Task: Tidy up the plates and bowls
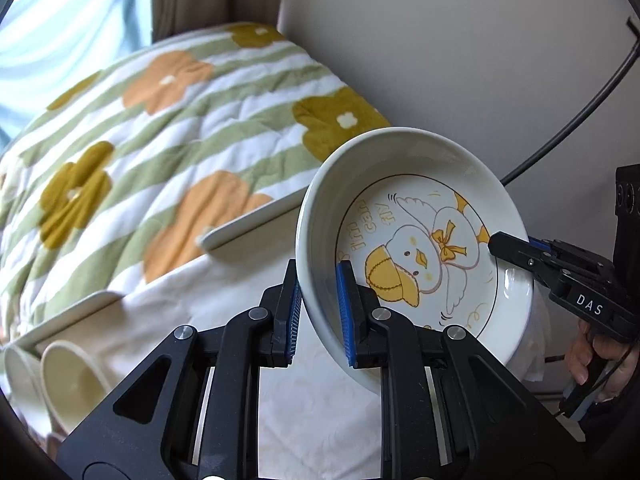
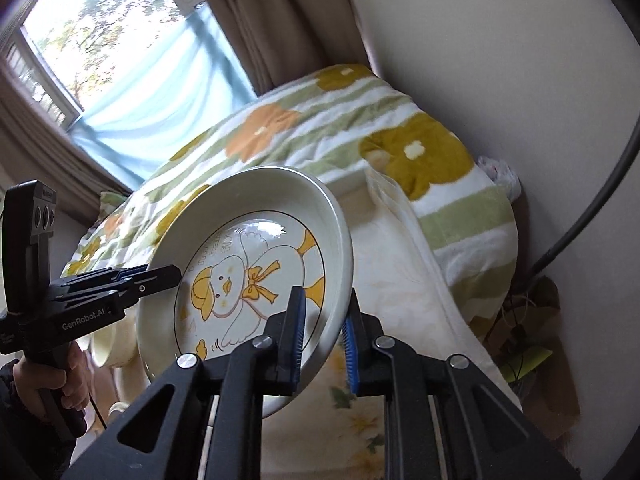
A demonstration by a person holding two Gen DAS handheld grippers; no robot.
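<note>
A white deep plate with a yellow duck drawing (image 1: 416,248) is held up in the air, tilted steeply, between both grippers. My left gripper (image 1: 320,312) is shut on its near rim, one blue pad inside and one outside. My right gripper (image 2: 324,332) is shut on the opposite rim of the same plate (image 2: 248,276). Each gripper shows in the other's view: the right one (image 1: 516,256) at the plate's right edge, the left one (image 2: 160,276) at its left edge.
Two cream bowls (image 1: 68,380) lie on their sides at lower left beside white rectangular trays (image 1: 248,224). A flower-patterned quilt (image 1: 160,128) covers the bed behind. A wall (image 1: 460,60) and a black cable (image 1: 580,120) are to the right.
</note>
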